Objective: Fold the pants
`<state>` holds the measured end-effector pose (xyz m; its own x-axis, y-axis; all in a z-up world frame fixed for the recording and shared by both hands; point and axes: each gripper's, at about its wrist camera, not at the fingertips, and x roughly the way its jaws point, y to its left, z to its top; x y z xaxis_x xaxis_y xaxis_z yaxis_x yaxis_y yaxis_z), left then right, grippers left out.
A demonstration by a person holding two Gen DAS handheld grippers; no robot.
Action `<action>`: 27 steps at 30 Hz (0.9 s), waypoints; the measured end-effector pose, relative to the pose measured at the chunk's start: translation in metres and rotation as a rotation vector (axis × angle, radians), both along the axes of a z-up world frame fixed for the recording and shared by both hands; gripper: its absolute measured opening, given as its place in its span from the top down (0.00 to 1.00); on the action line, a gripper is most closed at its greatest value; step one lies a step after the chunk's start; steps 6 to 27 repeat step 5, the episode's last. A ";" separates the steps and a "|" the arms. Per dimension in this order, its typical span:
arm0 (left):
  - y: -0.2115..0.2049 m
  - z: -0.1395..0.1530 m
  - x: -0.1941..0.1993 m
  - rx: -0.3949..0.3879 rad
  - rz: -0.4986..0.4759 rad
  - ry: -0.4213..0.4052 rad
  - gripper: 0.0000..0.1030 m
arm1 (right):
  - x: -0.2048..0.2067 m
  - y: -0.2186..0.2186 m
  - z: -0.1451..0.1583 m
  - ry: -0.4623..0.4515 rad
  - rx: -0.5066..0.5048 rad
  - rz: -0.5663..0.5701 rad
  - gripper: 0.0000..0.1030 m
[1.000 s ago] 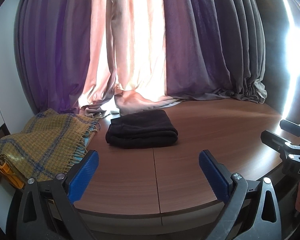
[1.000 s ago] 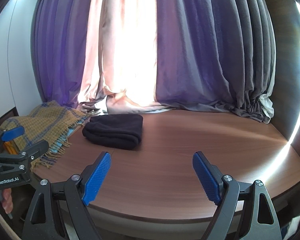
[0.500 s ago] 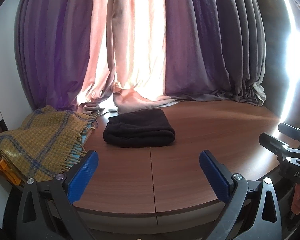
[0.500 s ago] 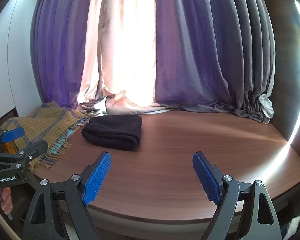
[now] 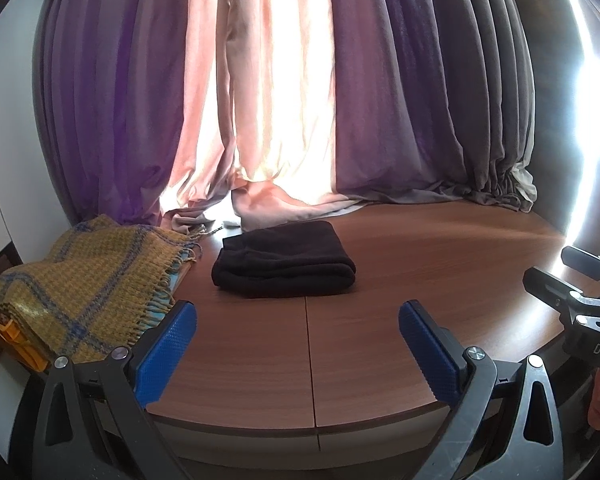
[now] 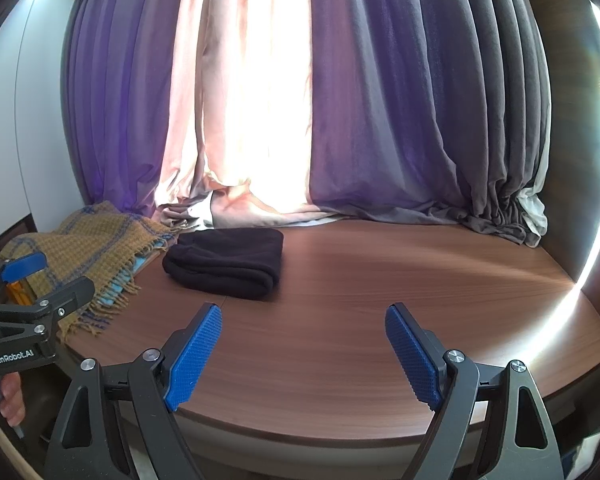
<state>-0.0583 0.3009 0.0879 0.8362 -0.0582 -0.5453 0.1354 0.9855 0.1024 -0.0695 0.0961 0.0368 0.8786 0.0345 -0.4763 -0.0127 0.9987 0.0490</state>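
1. On the wooden table [image 5: 380, 340], toward 12 o'clock, the black pants [image 5: 284, 266] lie folded in a compact stack.
2. At 9 o'clock of the pants, a yellow plaid blanket [image 5: 80, 288] rests just beside them.
3. Left gripper [image 5: 298, 354]: jaws spread wide, nothing between them.
4. Right gripper [image 6: 302, 354]: jaws spread wide, nothing between them.

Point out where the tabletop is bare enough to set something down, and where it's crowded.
The table is bare from the folded black pants rightward to the grey curtains and forward to the near edge, where both open grippers hover empty. The far left corner is crowded: the yellow plaid blanket lies beside the pants.
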 end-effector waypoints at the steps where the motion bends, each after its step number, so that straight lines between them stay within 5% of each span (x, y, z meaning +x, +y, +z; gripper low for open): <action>1: 0.000 0.000 0.000 0.002 0.001 -0.001 0.00 | 0.000 0.000 0.000 0.000 0.001 -0.001 0.18; 27: -0.002 0.000 0.001 0.005 0.000 -0.002 0.00 | 0.000 -0.001 0.000 0.001 0.003 -0.001 0.18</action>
